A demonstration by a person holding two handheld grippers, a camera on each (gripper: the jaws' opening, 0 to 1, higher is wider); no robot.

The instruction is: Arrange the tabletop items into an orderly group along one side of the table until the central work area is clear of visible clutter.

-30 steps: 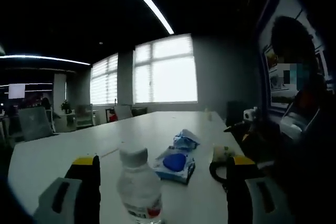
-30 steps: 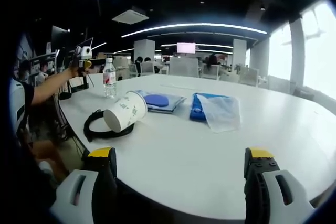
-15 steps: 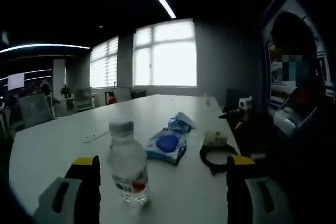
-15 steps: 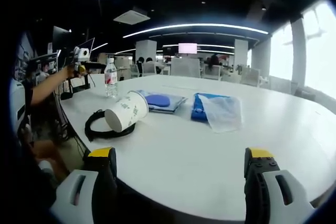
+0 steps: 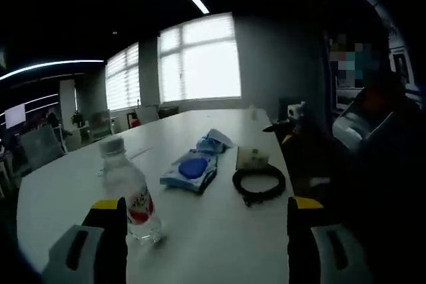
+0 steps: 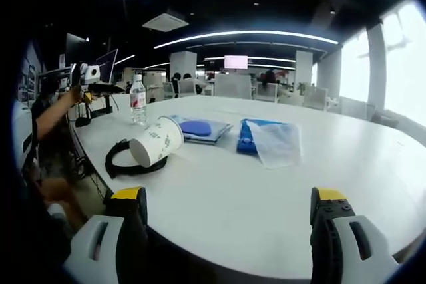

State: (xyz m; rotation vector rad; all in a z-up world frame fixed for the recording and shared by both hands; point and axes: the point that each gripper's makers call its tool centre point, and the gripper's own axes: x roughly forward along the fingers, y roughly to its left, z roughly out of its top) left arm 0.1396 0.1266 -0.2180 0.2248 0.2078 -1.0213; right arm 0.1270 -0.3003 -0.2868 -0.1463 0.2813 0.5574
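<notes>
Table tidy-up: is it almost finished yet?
Not nearly. Nothing looks grouped: the bottle, tipped cup, cable, blue pouch and cloth lie scattered across the table. The left gripper and right gripper are open, holding nothing. Everything needs moving.

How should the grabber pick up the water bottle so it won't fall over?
Probably by the water bottle's middle, around the red label, coming level from the side. It stands upright, tall and narrow, with free table around it, so the left gripper's open jaws could close across its round body.
</notes>
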